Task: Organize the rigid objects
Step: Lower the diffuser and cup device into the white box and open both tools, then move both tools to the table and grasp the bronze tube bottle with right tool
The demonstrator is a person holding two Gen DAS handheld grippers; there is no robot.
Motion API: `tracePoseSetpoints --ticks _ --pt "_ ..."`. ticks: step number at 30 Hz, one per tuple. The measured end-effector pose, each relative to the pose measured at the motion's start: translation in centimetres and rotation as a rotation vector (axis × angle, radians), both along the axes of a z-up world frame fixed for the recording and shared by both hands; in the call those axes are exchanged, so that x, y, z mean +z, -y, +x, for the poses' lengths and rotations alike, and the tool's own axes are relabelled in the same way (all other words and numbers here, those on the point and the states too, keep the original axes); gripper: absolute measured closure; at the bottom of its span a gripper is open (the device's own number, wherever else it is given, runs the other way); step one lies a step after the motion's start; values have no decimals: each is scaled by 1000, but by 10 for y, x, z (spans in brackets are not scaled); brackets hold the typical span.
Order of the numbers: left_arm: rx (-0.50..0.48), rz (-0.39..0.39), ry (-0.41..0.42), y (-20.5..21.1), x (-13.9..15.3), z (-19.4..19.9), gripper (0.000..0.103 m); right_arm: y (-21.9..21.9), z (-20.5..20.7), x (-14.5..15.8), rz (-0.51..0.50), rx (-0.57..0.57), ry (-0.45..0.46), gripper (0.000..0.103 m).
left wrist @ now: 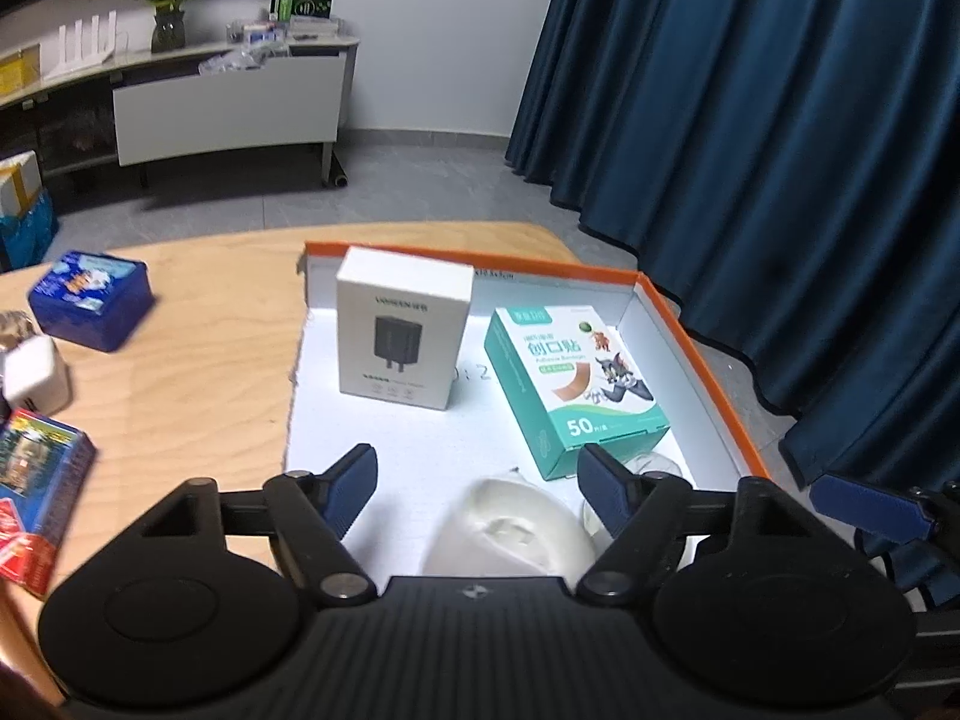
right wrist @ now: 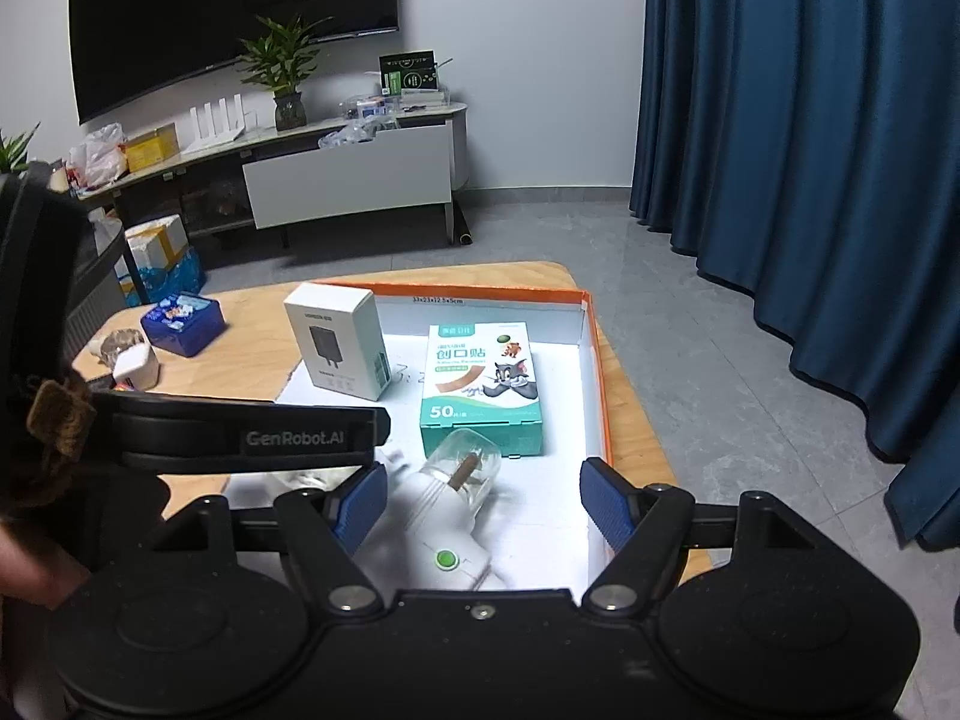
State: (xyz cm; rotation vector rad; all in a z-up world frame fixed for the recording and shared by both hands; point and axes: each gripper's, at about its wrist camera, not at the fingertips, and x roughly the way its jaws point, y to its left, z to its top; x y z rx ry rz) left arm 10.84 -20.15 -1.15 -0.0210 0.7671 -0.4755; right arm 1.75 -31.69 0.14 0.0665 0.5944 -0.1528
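A shallow white tray with an orange rim [left wrist: 690, 348] [right wrist: 594, 360] lies on the wooden table [left wrist: 210, 360]. In it a white charger box [left wrist: 399, 336] [right wrist: 339, 345] stands upright and a teal bandage box [left wrist: 576, 387] [right wrist: 480, 390] lies flat. A white device with a clear cap and a green button [right wrist: 447, 510] [left wrist: 510, 531] lies at the tray's near end. My left gripper [left wrist: 480, 480] hangs open just above it, pads clear of it. My right gripper [right wrist: 486, 498] is open too, with the device lying loose between its jaws.
Left of the tray on the table sit a blue tin [left wrist: 90, 300] [right wrist: 183, 315], a white cube [left wrist: 36, 375] [right wrist: 137, 367] and a red and blue box [left wrist: 36, 480]. The left gripper's black body [right wrist: 252, 438] crosses the right wrist view. Dark blue curtains [left wrist: 780, 150] hang at right.
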Motion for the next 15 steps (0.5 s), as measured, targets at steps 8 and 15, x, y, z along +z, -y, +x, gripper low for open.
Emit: tracePoseSetpoints --ticks 8,15 --pt "36 33 37 -17 18 -20 15 -11 -9 11 5 -8 16 17" --pt "92 31 50 -49 25 -33 13 -31 -12 13 47 38 7 16"
